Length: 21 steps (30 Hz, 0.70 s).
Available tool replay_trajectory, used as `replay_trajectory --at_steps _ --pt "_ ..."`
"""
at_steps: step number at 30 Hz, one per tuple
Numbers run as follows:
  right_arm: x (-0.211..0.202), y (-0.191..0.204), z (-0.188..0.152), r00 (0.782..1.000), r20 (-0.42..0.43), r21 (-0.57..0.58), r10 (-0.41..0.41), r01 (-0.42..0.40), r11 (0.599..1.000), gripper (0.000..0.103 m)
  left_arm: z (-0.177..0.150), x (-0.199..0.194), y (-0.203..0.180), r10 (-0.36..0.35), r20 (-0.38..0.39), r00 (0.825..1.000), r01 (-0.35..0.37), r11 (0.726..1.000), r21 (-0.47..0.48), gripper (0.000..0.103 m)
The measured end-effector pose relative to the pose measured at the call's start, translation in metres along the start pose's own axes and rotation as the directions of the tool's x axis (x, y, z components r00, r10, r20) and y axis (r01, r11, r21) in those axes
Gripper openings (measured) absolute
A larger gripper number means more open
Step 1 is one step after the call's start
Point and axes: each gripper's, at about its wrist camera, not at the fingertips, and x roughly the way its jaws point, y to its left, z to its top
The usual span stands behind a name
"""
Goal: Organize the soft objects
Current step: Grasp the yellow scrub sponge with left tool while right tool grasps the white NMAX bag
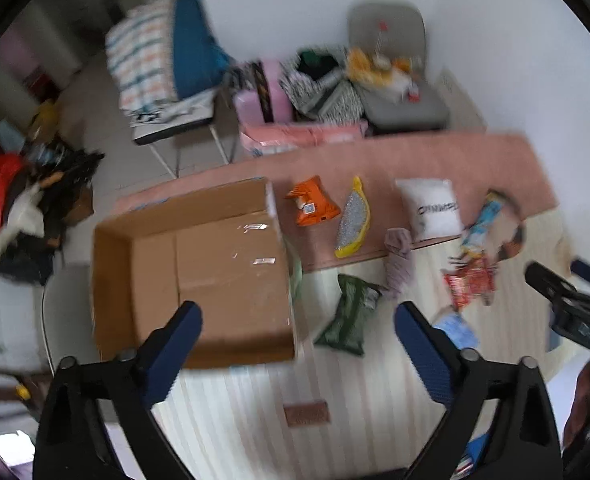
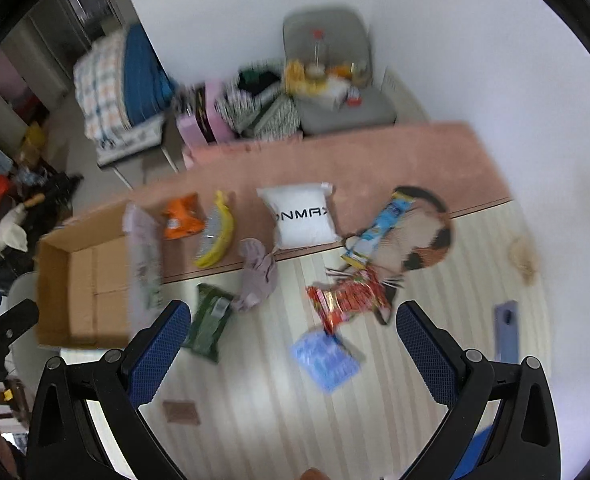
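Between the left gripper's [image 1: 297,322] spread jaws, the cardboard box [image 1: 191,272]; right gripper [image 2: 291,320] likewise agape above the blue packet [image 2: 325,360].

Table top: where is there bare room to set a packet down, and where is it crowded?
The cardboard box is bare inside. The striped cloth is free in front of the green packet and blue packet, save a small brown tag. The pink mat is bare behind the white pillow. The middle is crowded.
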Motion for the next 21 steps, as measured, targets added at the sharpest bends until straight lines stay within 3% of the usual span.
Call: replay_trajectory --at_steps 2,4,11,12,13,17,19,21 --pt "0.053 -0.005 0.028 0.998 -0.062 0.012 0.01 -0.009 1.0 0.103 0.029 0.045 -0.016 0.001 -0.069 0.998 0.003 0.999 0.048 0.083" --pt "0.108 -0.011 0.054 0.99 -0.136 0.032 0.038 -0.034 0.999 0.103 0.053 0.096 -0.034 -0.003 -0.163 0.987 0.02 0.995 0.097 0.08" --pt "0.224 -0.017 0.09 0.96 -0.274 0.023 0.049 -0.045 0.999 0.103 0.087 0.237 -0.071 -0.002 -0.39 0.921 0.062 0.988 0.141 0.079" --pt "0.236 -0.019 0.092 0.955 -0.292 0.027 0.055 -0.049 0.998 0.103 0.089 0.248 -0.073 -0.004 -0.405 0.914 0.066 0.988 0.14 0.079" --pt "0.245 -0.02 0.094 0.951 -0.303 0.023 0.059 -0.055 0.998 0.103 0.09 0.257 -0.075 -0.021 -0.483 0.876 0.111 0.981 0.159 0.079" --pt "0.277 -0.022 0.099 0.937 -0.344 0.0 0.058 -0.062 0.998 0.103 0.091 0.28 -0.083 -0.029 -0.503 0.864 0.124 0.98 0.157 0.078" --pt "0.292 -0.024 0.102 0.927 -0.369 0.01 0.066 -0.066 0.998 0.103 0.092 0.288 -0.086 -0.036 -0.514 0.857 0.127 0.981 0.144 0.057" --pt "0.303 -0.025 0.105 0.921 -0.381 0.022 0.077 -0.074 0.997 0.103 0.09 0.293 -0.083 -0.055 -0.533 0.844 0.135 0.984 0.114 0.049"
